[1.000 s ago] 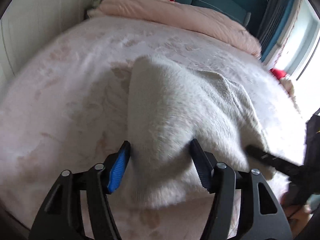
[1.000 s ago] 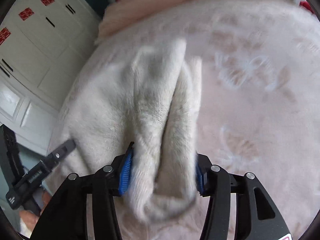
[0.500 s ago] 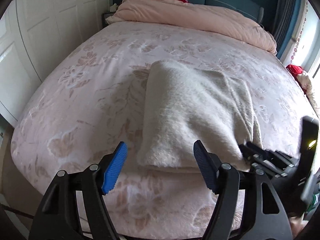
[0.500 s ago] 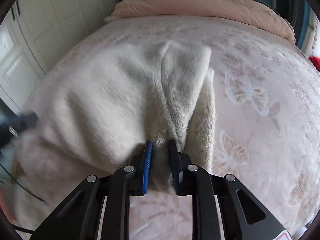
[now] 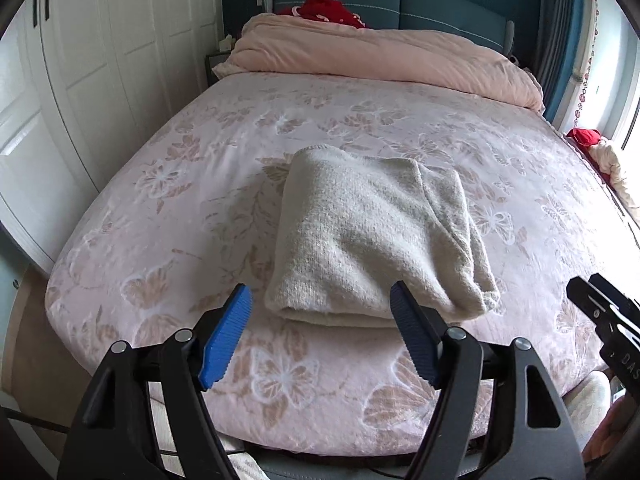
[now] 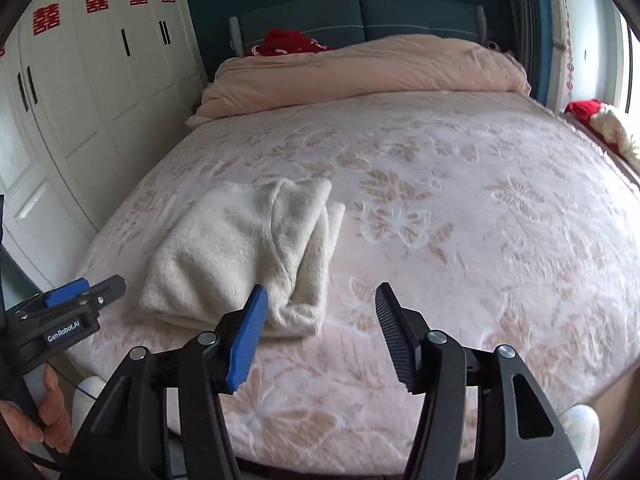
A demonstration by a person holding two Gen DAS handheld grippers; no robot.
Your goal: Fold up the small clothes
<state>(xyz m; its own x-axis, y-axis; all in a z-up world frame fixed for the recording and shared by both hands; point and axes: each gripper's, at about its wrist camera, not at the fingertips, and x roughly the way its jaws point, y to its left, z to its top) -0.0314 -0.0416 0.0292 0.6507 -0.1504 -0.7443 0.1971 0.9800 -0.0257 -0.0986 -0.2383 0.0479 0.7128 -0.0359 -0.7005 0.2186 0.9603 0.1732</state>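
Bed (image 5: 224, 184) in butterfly-print cover; cream sweater (image 5: 376, 236), folded compactly, lying near bed's foot edge, apparently finished; left hand-held gripper (image 5: 320, 340) and right hand-held gripper (image 6: 320, 334), both spread and holding nothing, hovering off that edge, presumably to leave fold undisturbed.

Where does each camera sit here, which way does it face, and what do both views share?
Left wrist: sits on the left gripper, open, facing up the bed at the folded sweater; the right gripper's tip shows at the right edge.
Right wrist: sits on the right gripper, open, facing the headboard; a hand holding the left gripper shows lower left.
Shared: sweater, bed, pink duvet, wardrobe.
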